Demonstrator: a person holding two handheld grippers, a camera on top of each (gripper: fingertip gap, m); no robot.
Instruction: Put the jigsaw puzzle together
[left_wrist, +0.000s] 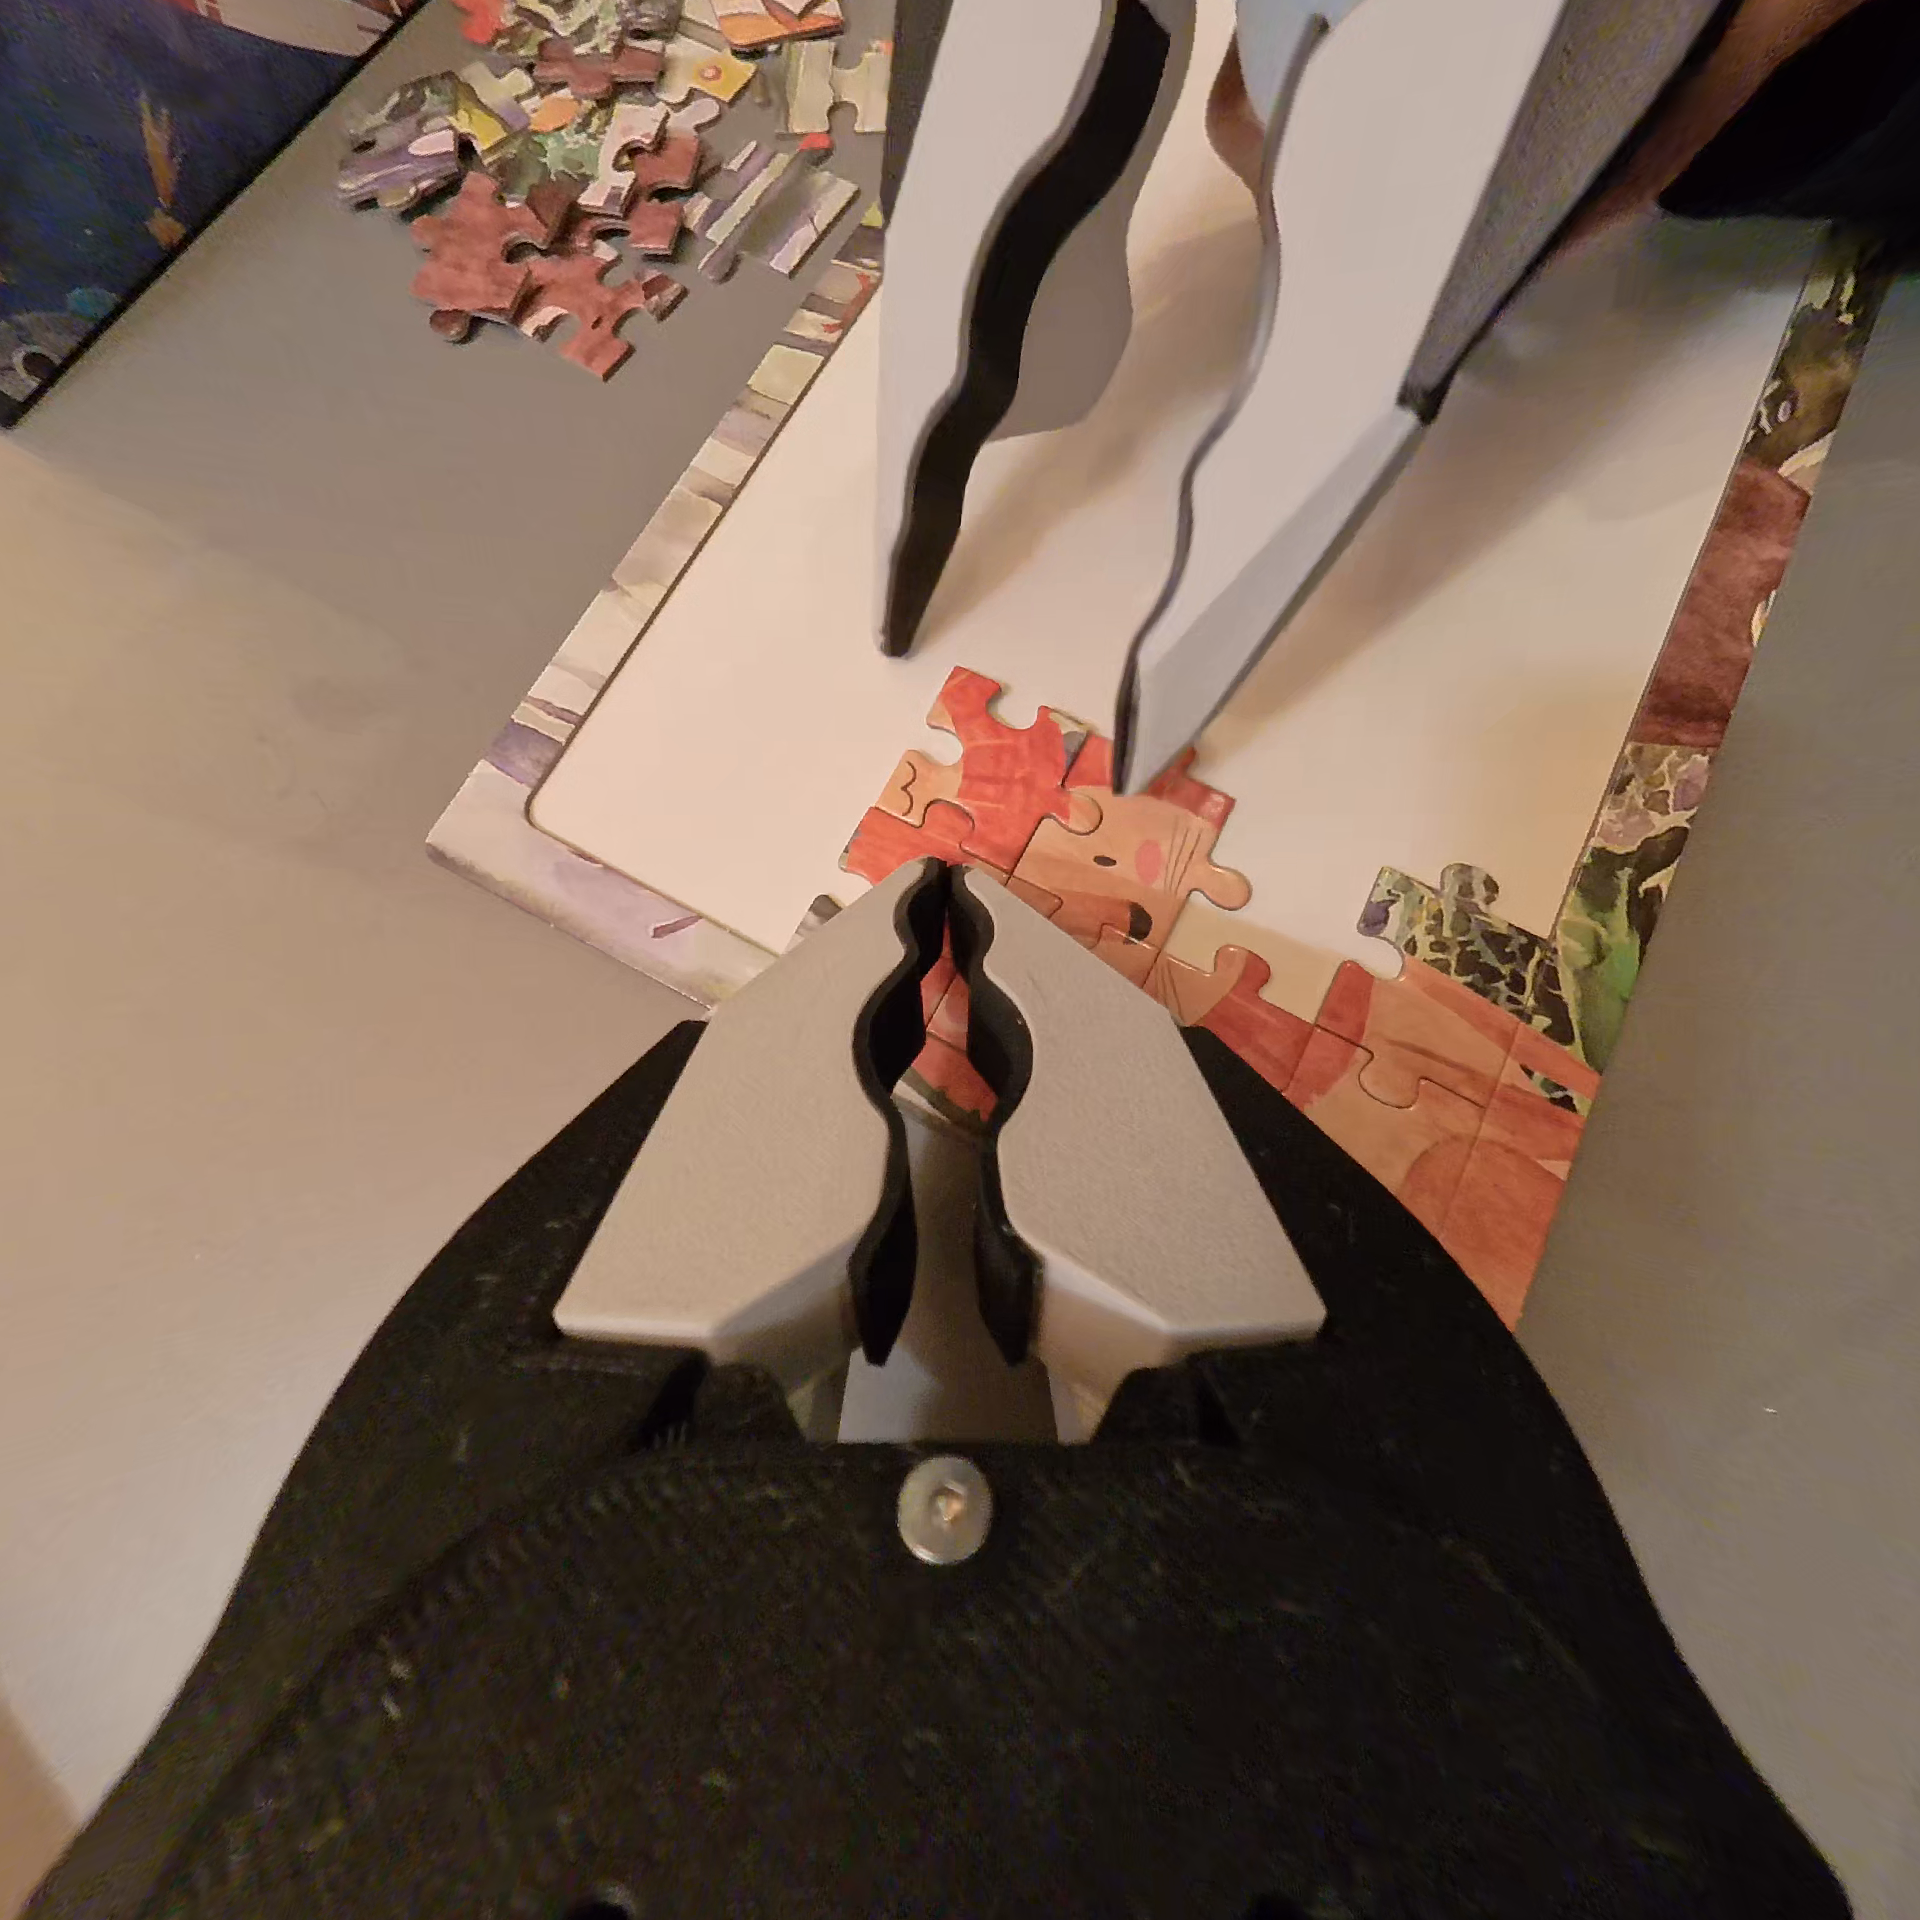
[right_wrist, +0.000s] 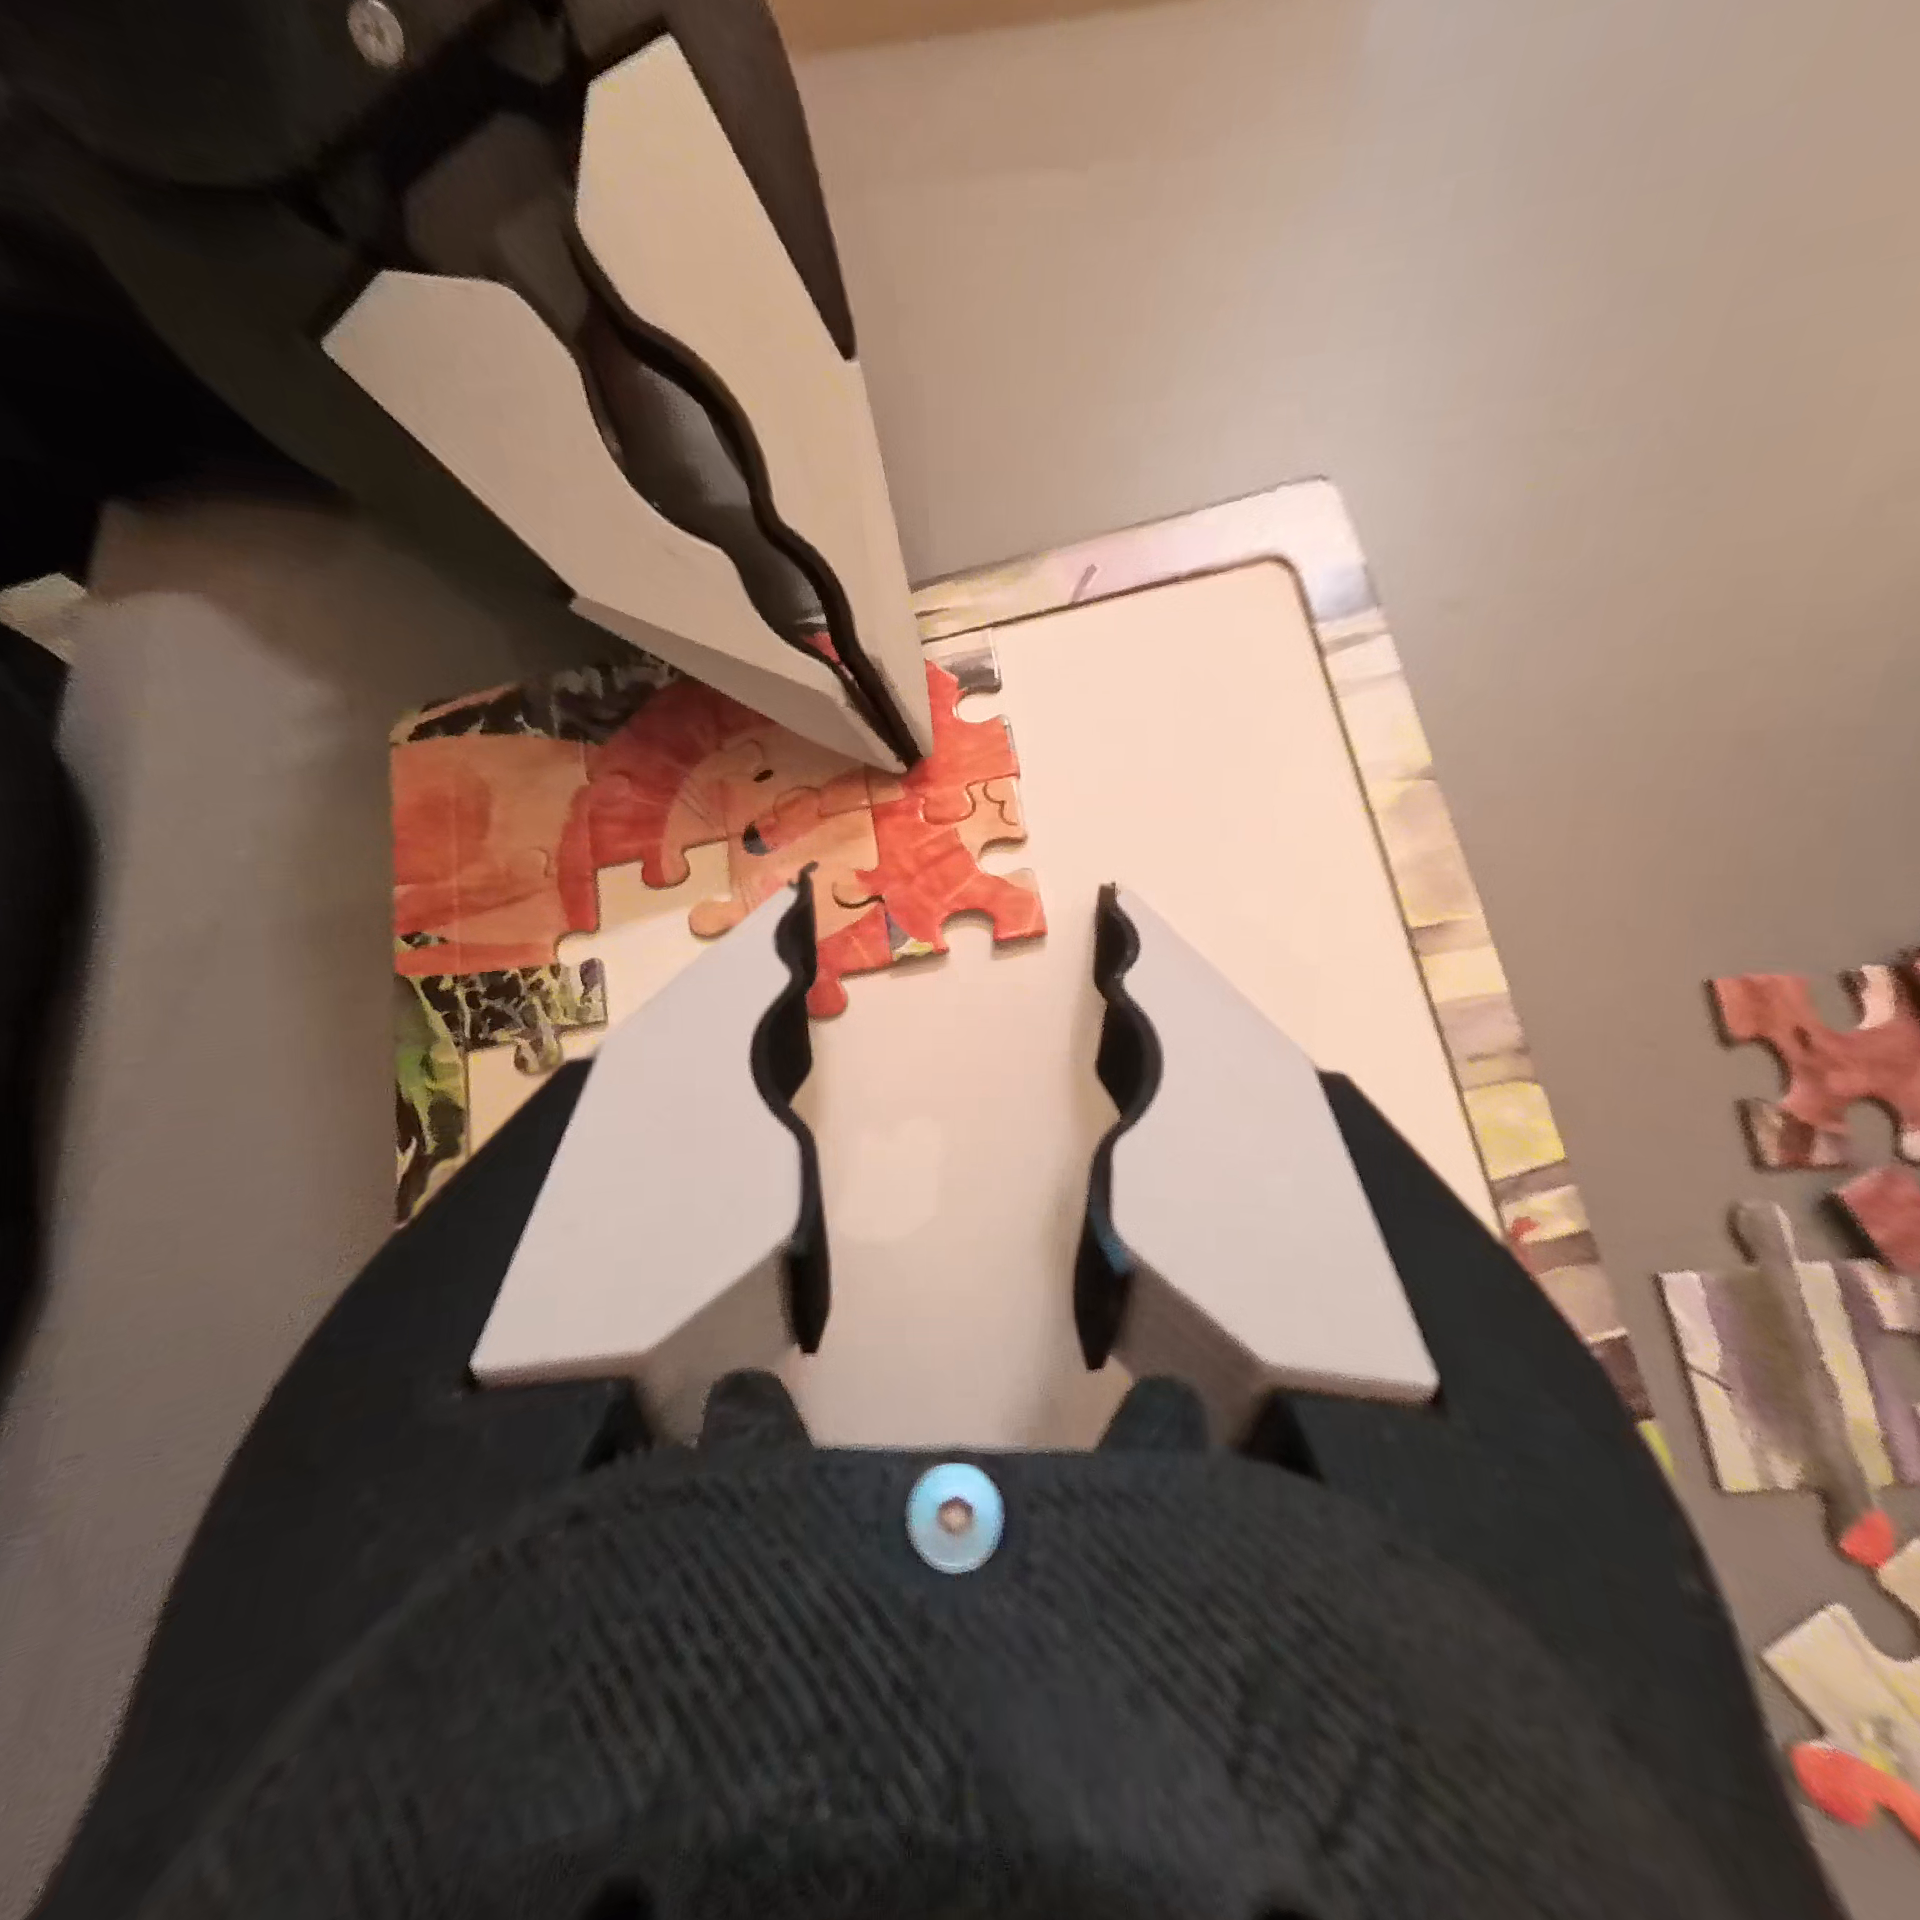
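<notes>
The puzzle tray (left_wrist: 748, 665) has a white floor and a painted border. A joined patch of orange and red pieces (left_wrist: 1101, 862) with a lion's face fills its near corner, and it also shows in the right wrist view (right_wrist: 727, 821). My left gripper (left_wrist: 945, 871) is shut, and its tips rest on a red piece at the patch's edge. It also shows in the right wrist view (right_wrist: 902, 756). My right gripper (right_wrist: 954, 894) is open and empty. In the left wrist view the right gripper (left_wrist: 1013, 717) comes down from above, one fingertip (left_wrist: 1127, 774) touching the patch's far edge.
A pile of loose pieces (left_wrist: 561, 187) lies on the grey table beyond the tray's left side, and more loose pieces (right_wrist: 1818, 1070) show at the right of the right wrist view. A dark blue picture panel (left_wrist: 104, 177) lies at the far left corner. My left and right fingertips are right by each other. From the right gripper's tips to the dark blue picture panel (left_wrist: 104, 177) is close to 20 centimeters.
</notes>
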